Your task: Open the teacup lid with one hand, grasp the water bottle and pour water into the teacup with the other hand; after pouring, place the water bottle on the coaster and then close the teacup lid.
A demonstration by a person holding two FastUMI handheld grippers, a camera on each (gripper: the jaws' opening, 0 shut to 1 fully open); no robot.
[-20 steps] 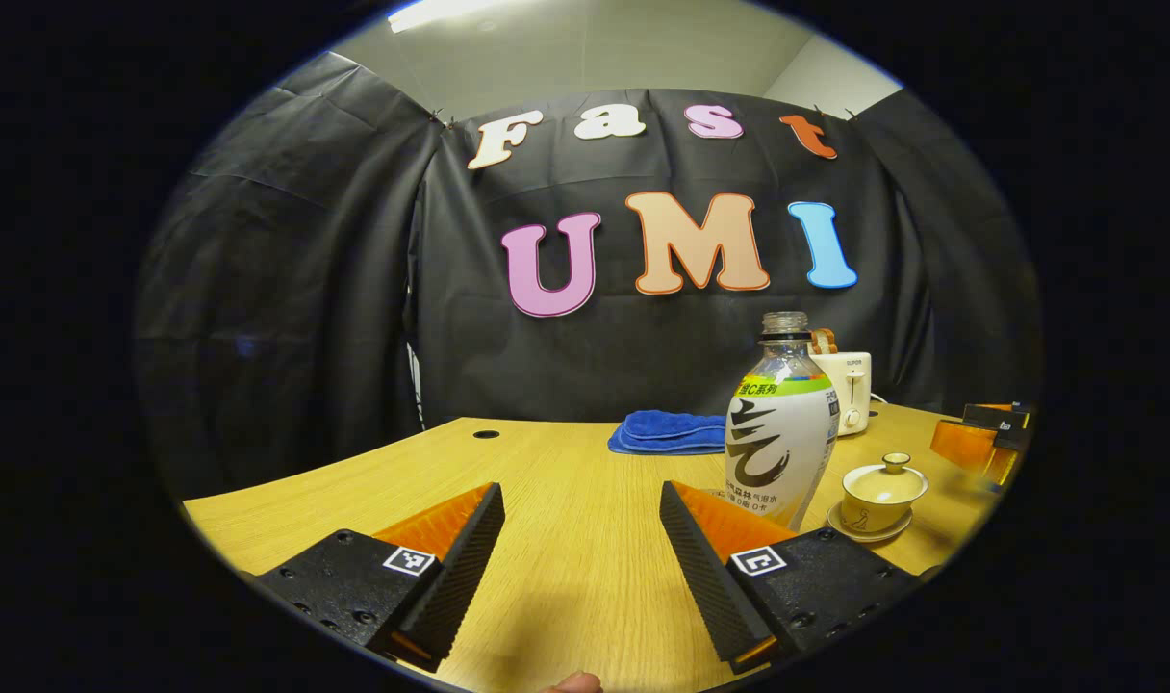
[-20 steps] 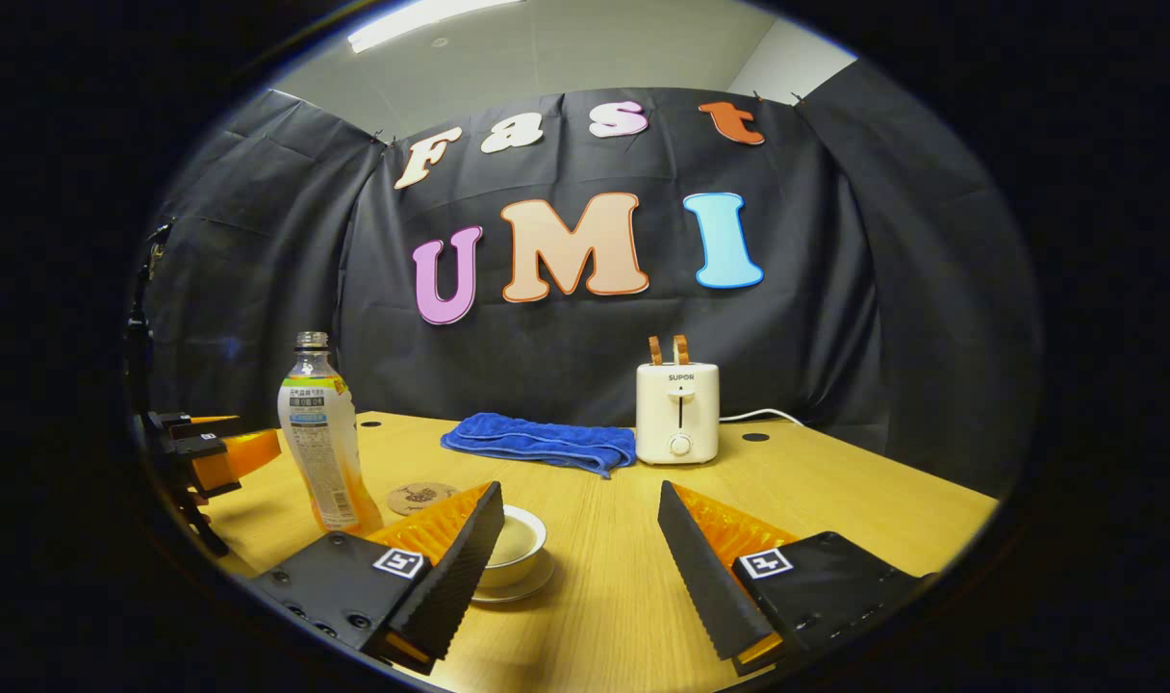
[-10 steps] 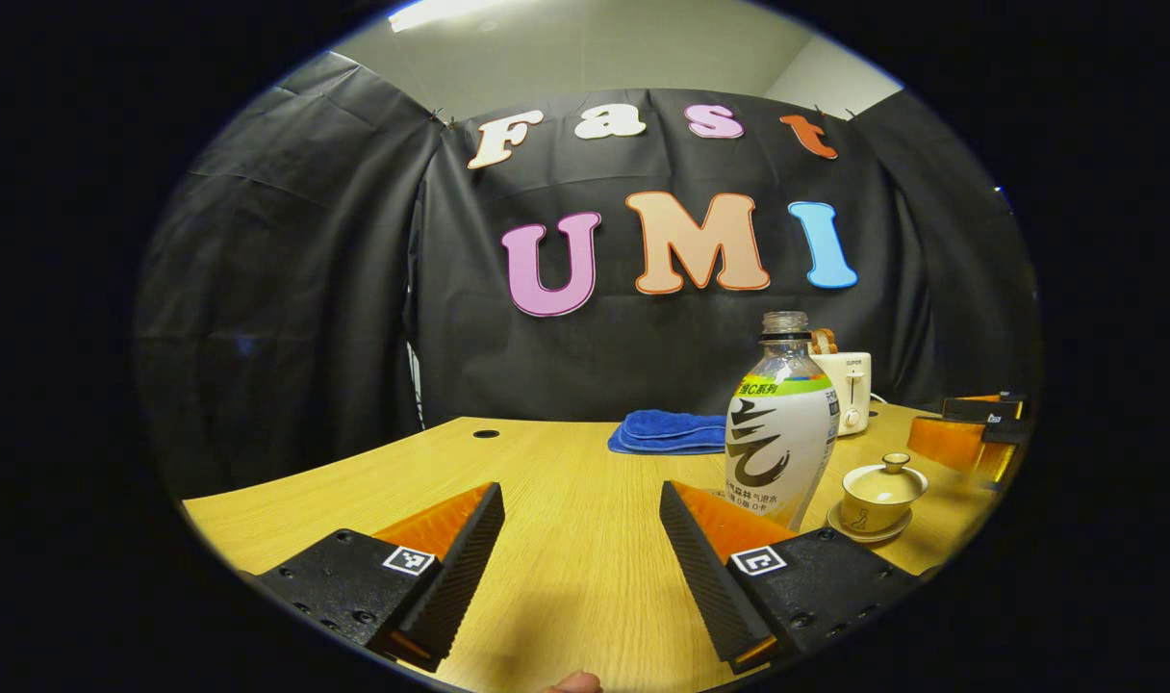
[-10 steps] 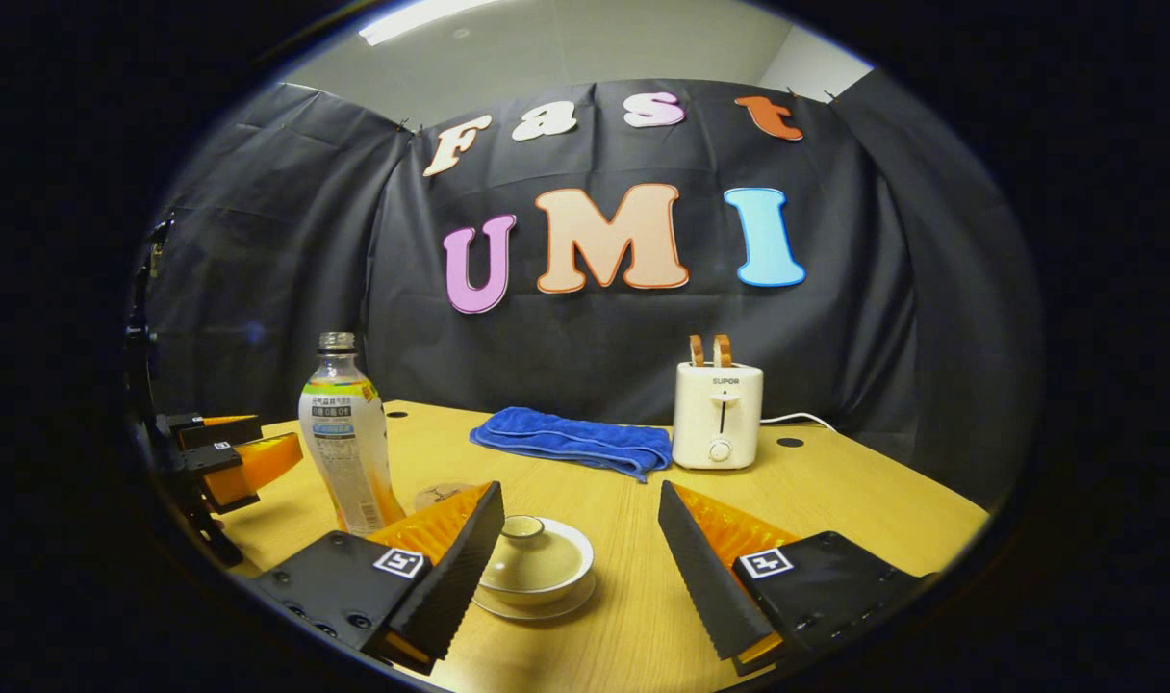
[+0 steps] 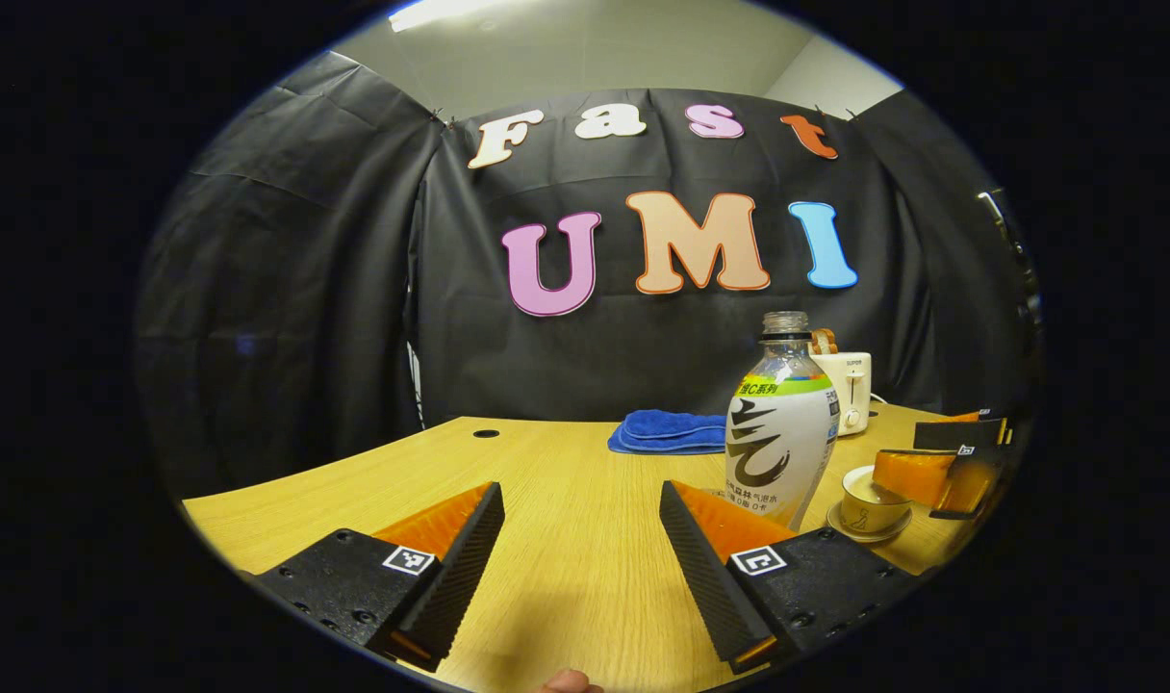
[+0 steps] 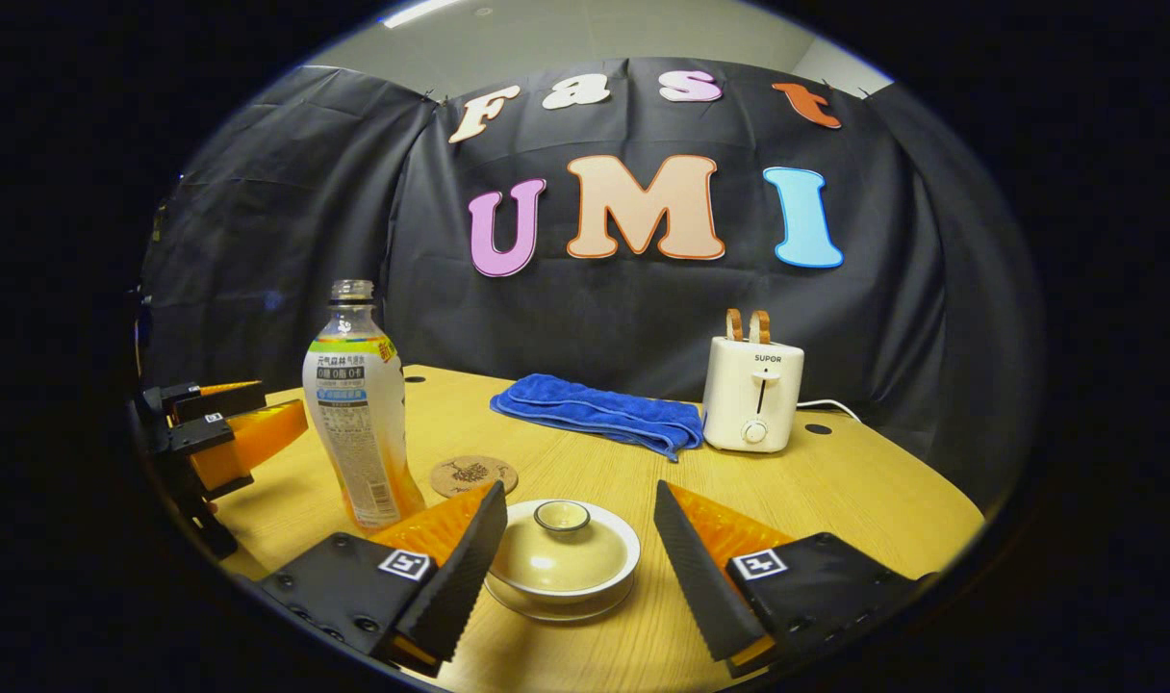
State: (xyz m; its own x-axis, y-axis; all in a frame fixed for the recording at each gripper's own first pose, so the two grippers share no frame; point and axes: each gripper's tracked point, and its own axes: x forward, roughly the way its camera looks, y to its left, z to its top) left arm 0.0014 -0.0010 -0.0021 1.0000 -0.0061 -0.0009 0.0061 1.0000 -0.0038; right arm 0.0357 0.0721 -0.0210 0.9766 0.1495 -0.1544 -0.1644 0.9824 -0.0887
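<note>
A pale lidded teacup (image 6: 561,558) on its saucer sits on the wooden table (image 6: 835,491), low between the fingers of my open right gripper (image 6: 577,500); neither finger touches it. The lid's knob (image 6: 561,517) is free. An uncapped water bottle (image 6: 359,423) with a white label stands upright to the cup's left, and a round coaster (image 6: 473,474) lies just behind it. In the left gripper view the bottle (image 5: 780,433) stands right of my open, empty left gripper (image 5: 580,500). The right gripper (image 5: 931,457) hovers over the teacup (image 5: 866,502) and hides its lid.
A folded blue towel (image 6: 599,412) and a white toaster (image 6: 751,395) with its cord stand at the back of the table. My left gripper (image 6: 229,433) hangs at the table's left edge. Black cloth walls close the booth behind.
My right gripper has moved left and forward over the teacup, so the cup now lies between its fingers. The left gripper and the bottle have stayed still.
</note>
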